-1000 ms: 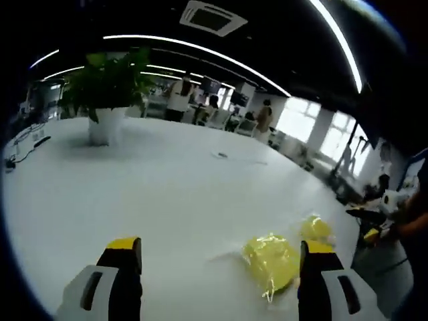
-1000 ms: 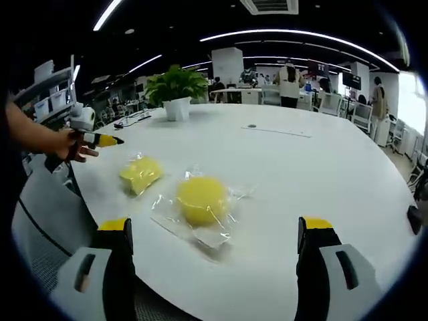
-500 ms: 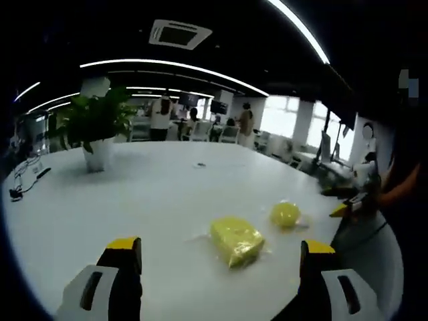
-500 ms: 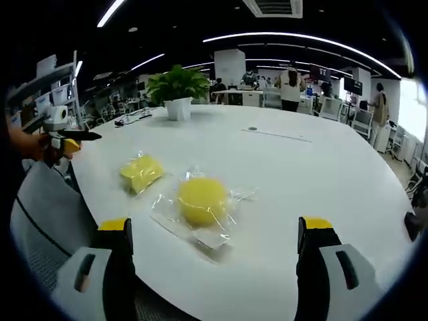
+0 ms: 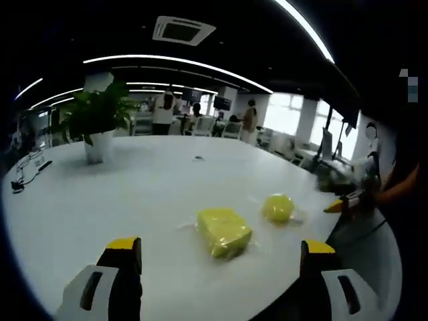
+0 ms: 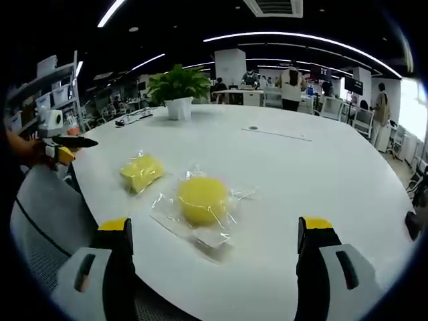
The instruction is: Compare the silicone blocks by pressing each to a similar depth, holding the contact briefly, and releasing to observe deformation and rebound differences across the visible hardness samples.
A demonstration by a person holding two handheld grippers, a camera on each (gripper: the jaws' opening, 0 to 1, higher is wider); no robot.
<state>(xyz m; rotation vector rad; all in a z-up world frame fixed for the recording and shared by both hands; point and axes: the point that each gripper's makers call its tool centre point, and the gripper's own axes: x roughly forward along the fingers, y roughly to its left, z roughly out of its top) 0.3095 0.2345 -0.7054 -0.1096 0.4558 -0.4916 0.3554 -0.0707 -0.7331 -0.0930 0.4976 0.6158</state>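
— While both samples lie in clear bags on the white table, where are they?

— Round yellow block sits ahead of my right gripper; squarish block just beside it, seemingly apart.

— Jaws?

— Both pairs spread wide, holding nothing. My left gripper hovers near the squarish block; potted plant far across.
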